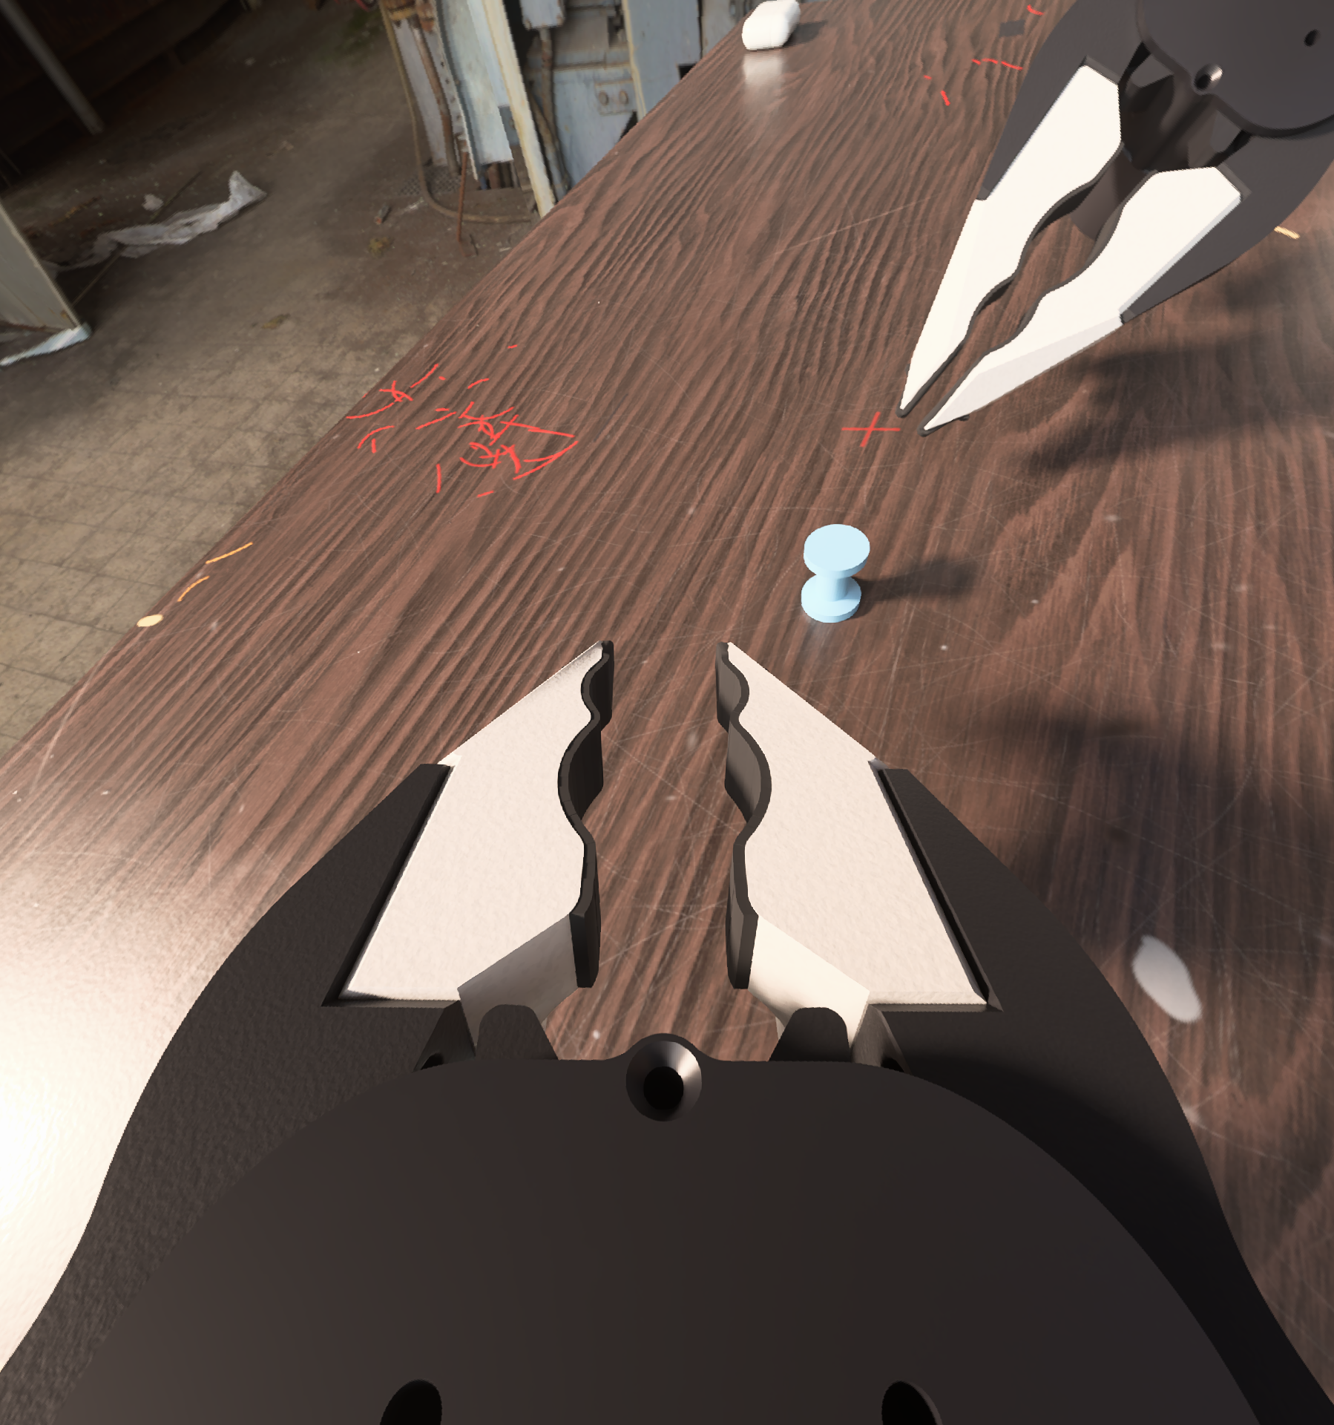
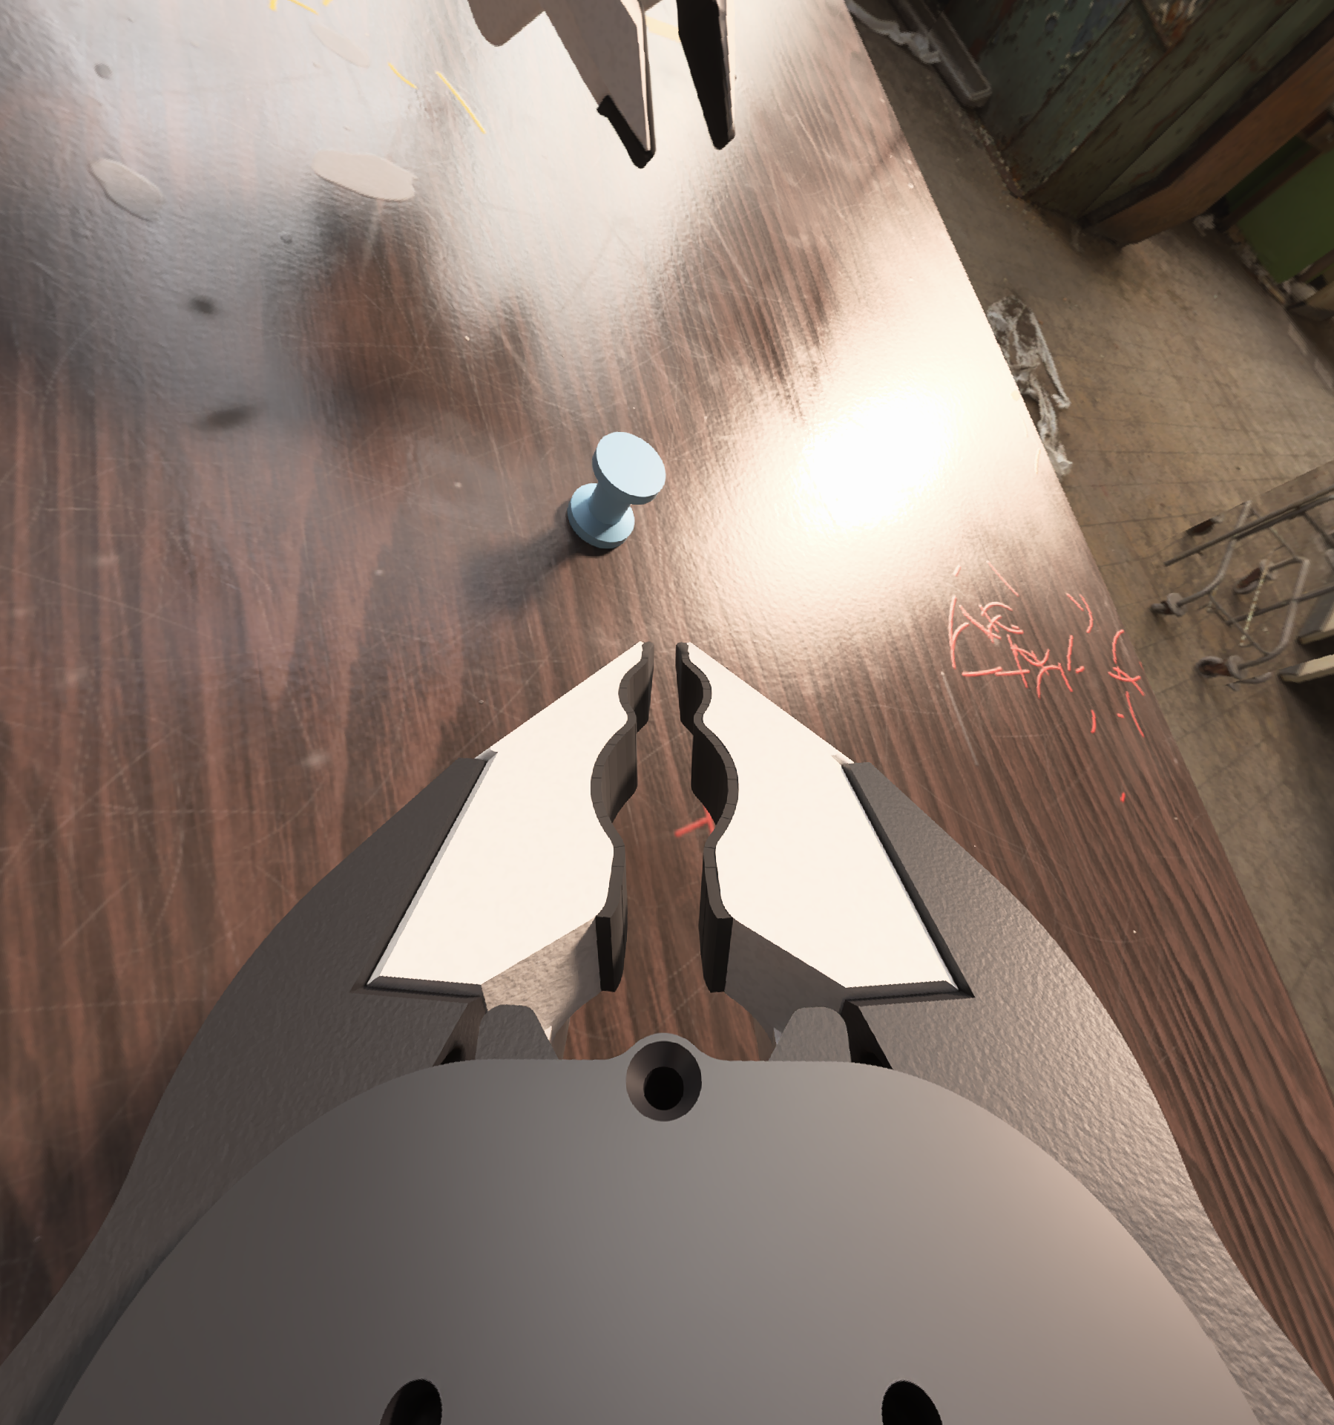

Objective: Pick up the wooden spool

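Note:
The spool [image 1: 833,574] is light blue and stands upright on the dark wooden table [image 1: 648,385]. My left gripper [image 1: 664,648] is open and empty, a short way in front of the spool, which sits ahead and slightly right of its fingertips. My right gripper [image 2: 664,646] has its jaws nearly closed with nothing between them; the spool [image 2: 618,493] stands ahead of it, slightly left. The right gripper also shows in the left wrist view [image 1: 918,420], tips down beyond the spool. The left gripper shows at the top of the right wrist view [image 2: 679,150].
A white lump [image 1: 768,23] lies at the table's far end. Red scribbles [image 1: 471,432] mark the table near its edge, and a small red cross [image 1: 870,429] lies by the right gripper's tips. The table edge [image 2: 1034,432] drops to a littered floor.

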Action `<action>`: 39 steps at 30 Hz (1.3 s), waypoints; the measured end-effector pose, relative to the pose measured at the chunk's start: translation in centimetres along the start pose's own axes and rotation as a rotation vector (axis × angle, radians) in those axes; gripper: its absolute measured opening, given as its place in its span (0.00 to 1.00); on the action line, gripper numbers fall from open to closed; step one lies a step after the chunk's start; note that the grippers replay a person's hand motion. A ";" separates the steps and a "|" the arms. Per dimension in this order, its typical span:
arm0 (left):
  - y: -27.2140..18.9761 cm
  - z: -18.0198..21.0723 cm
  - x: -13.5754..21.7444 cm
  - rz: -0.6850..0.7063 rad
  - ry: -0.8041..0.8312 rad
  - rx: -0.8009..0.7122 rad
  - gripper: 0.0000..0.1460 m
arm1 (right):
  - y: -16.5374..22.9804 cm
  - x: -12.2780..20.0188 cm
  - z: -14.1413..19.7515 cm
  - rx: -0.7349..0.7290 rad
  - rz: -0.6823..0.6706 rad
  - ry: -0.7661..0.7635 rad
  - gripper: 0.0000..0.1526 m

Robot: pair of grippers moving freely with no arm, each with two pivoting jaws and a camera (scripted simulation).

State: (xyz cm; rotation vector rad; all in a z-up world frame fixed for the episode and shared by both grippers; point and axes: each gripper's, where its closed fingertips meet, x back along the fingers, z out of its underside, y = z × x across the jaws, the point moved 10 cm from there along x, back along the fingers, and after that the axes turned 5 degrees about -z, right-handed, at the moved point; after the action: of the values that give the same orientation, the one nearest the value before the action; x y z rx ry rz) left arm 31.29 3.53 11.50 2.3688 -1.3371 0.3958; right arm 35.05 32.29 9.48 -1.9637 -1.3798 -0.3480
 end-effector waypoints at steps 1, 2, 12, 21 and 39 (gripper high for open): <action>0.1 0.0 0.0 -0.005 -0.002 0.002 0.18 | 0.0 0.0 0.0 -0.003 -0.006 0.001 0.04; 0.1 0.0 0.1 -0.010 -0.003 0.006 0.17 | 0.1 0.0 0.0 -0.008 -0.012 0.000 0.04; 0.4 0.1 0.1 -0.034 -0.002 0.018 0.16 | 0.2 0.0 -0.2 -0.002 -0.014 -0.010 0.03; 0.4 0.1 0.0 -0.038 0.005 0.013 0.15 | 0.3 0.0 -0.2 0.008 -0.012 -0.006 0.03; 1.0 -0.4 1.2 -0.079 -0.079 0.029 0.16 | 0.1 -0.2 0.1 -0.017 -0.014 0.003 0.04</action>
State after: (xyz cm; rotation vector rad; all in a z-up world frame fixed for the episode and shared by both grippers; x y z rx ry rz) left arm 31.01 2.39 12.55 2.4759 -1.2745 0.3043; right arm 35.04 32.19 9.27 -1.9673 -1.3937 -0.3696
